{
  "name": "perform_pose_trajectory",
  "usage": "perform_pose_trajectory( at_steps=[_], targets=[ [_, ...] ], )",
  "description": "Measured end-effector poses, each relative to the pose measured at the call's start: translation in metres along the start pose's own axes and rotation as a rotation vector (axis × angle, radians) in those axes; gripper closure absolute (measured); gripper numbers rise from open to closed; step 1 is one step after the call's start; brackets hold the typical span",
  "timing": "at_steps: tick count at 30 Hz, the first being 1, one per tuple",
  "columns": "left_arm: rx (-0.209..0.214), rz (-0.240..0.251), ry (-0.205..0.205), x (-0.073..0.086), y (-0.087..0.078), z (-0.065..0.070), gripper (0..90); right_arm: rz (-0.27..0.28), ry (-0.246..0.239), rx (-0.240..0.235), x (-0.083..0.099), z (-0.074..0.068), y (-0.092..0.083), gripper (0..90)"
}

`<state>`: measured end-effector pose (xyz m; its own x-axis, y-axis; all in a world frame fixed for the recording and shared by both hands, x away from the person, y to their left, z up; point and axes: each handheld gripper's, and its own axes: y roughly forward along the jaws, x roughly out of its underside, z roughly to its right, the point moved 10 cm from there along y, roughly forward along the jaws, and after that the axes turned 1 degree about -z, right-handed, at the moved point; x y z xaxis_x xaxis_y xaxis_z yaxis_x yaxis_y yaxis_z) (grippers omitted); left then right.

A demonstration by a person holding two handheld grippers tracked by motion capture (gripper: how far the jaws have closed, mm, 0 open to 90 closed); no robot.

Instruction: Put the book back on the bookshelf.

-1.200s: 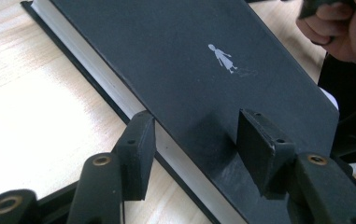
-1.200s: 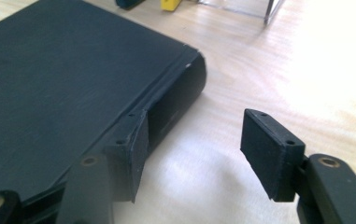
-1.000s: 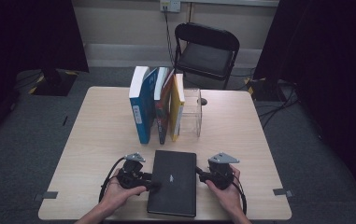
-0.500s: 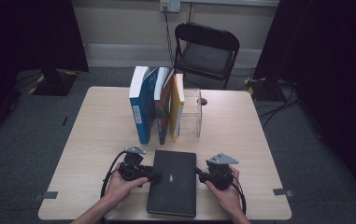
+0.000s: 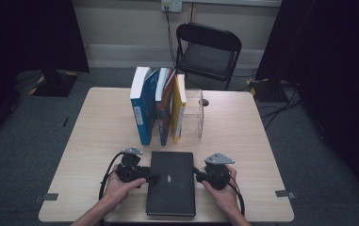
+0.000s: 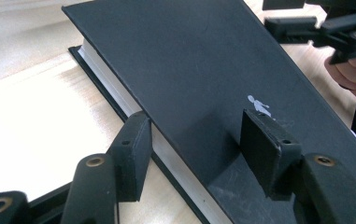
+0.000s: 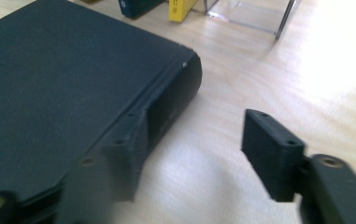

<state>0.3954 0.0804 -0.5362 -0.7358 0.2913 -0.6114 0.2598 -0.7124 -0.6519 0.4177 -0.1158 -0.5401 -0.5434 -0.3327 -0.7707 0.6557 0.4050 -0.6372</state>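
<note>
Black book between both flanking grippers' jaws

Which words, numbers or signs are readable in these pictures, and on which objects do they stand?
None can be read as words.
Black book: a small pale emblem on its cover, like a tiny figure; no letters.
Blue book: a pale label on the spine, too small to read.
Yellow book: dark marks on the spine, blurred in the right gripper view.
Middle books: spine print is too small.

The closed book lies flat on the table. At twelve o'clock from it, the books stand beside a clear box.
</note>
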Motion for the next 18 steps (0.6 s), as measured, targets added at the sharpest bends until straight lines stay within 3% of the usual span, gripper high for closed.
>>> perform_pose_trajectory(
  at_steps=[3,7,10,14,16,18],
  targets=[
    [-0.037,0.023,-0.015,-0.006,0.001,-0.004,45.8,-0.024,-0.017,-0.025,0.005,-0.002,-0.004,34.6],
    [-0.086,0.018,-0.012,-0.016,0.001,-0.012,47.0,-0.042,-0.034,-0.043,0.007,-0.005,-0.009,31.9],
    [-0.084,0.031,-0.032,-0.026,0.004,-0.017,46.8,-0.046,-0.044,-0.054,0.011,-0.007,-0.012,31.3],
    [-0.096,0.053,-0.066,-0.027,0.009,-0.022,42.5,-0.033,-0.005,-0.067,0.015,-0.006,-0.011,29.6],
    [-0.121,0.052,-0.03,-0.028,0.008,-0.019,43.8,-0.034,0.007,-0.07,0.017,-0.005,-0.01,29.6],
    [-0.114,0.046,-0.032,-0.026,0.009,-0.017,41.7,-0.035,0.006,-0.066,0.019,-0.004,-0.01,29.7]
  ],
)
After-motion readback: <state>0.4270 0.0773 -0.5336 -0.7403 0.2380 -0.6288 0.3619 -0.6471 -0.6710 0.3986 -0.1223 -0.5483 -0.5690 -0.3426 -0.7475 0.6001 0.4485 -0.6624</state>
